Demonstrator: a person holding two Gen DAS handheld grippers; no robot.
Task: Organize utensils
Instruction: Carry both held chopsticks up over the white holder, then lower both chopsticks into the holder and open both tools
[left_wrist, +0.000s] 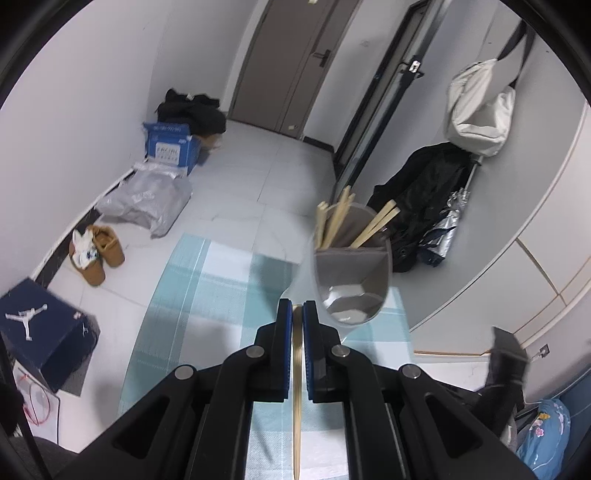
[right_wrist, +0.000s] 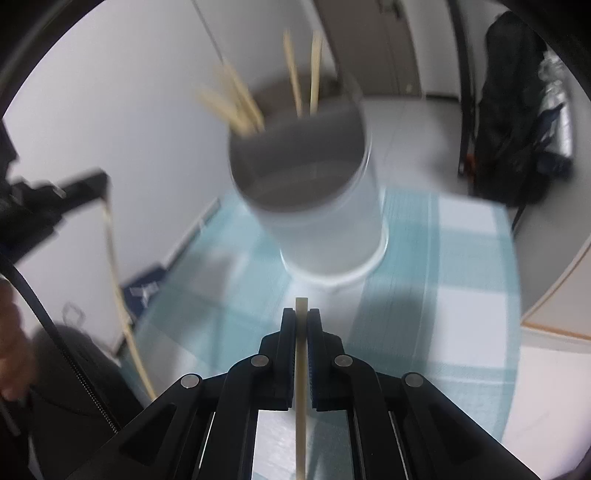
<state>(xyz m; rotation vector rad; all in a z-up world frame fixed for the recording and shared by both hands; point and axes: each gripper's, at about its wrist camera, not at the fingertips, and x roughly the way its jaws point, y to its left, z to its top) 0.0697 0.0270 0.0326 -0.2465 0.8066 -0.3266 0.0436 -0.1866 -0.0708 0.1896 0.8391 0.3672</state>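
Checked teal cloth (right_wrist: 461, 258) lies beneath my fingers. Both grippers (left_wrist: 297, 314) (right_wrist: 301, 317) clench 1 pale wooden chopstick (left_wrist: 297, 387) (right_wrist: 301, 369) each, ends foremost, probably for dropping into the grey cylindrical holder (right_wrist: 314, 184) just ahead.

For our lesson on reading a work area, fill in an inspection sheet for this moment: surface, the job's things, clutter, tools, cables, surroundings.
Surface: table under a blue-and-white checked cloth.
Job's things: grey utensil holder standing on the cloth with several chopsticks upright in it, in two compartments; one more chopstick in each tool.
Clutter: nothing seen on the cloth.
Tools: left tool shut on a chopstick; right tool shut on a chopstick. Right view is blurred.
Cables: thin red cable by the floor at the left edge.
Surroundings: blue boxes, brown shoes, grey plastic bag, dark clothing, closed door.
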